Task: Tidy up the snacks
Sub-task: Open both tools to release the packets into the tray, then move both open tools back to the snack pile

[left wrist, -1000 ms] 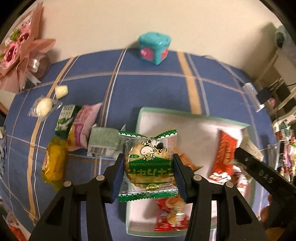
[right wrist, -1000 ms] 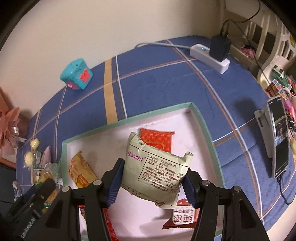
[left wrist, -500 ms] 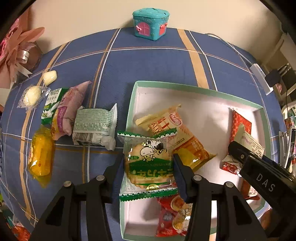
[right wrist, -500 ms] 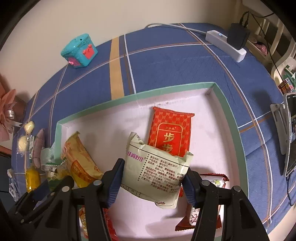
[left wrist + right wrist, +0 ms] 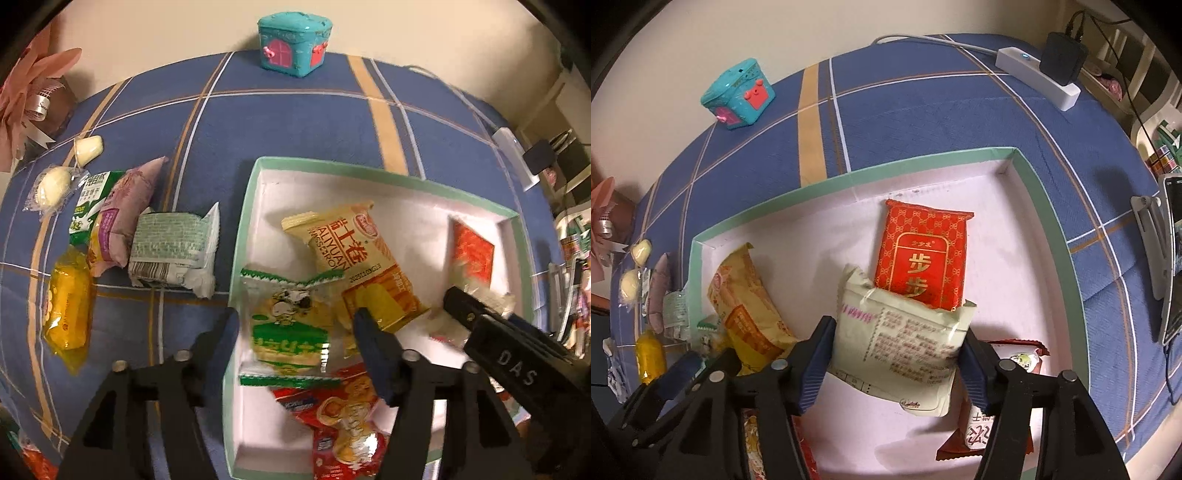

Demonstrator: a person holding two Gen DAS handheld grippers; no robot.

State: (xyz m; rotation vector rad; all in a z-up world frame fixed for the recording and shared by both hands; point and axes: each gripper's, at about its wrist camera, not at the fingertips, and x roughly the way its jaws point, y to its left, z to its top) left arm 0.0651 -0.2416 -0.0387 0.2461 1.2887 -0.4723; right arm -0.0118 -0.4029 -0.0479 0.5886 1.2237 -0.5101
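Observation:
A green-rimmed white tray [image 5: 255, 177] [image 5: 842, 181] lies on the blue checked cloth. My left gripper [image 5: 295, 325] is open; the green-and-clear biscuit pack [image 5: 290, 325] sits loose between its fingers over the tray's left edge. My right gripper [image 5: 897, 339] looks open around the pale cream snack pack [image 5: 905, 347], with small gaps at both pads, low over the tray. In the tray lie a yellow-orange pack [image 5: 354, 262] [image 5: 746, 310], a red pack [image 5: 923, 254] [image 5: 472, 251], and a red cartoon pack [image 5: 343, 424].
Left of the tray lie a pale green pack [image 5: 170, 251], a pink pack [image 5: 118, 218], a yellow pack [image 5: 66, 306] and two white sweets [image 5: 55, 184]. A teal toy house [image 5: 293, 44] stands at the back. A power strip [image 5: 1038, 77] and a phone stand [image 5: 1156, 254] lie to the right.
My left gripper has opened and let go of the green biscuit pack, which has dropped to the tray. My right gripper has lowered toward the tray and loosened around the cream pack.

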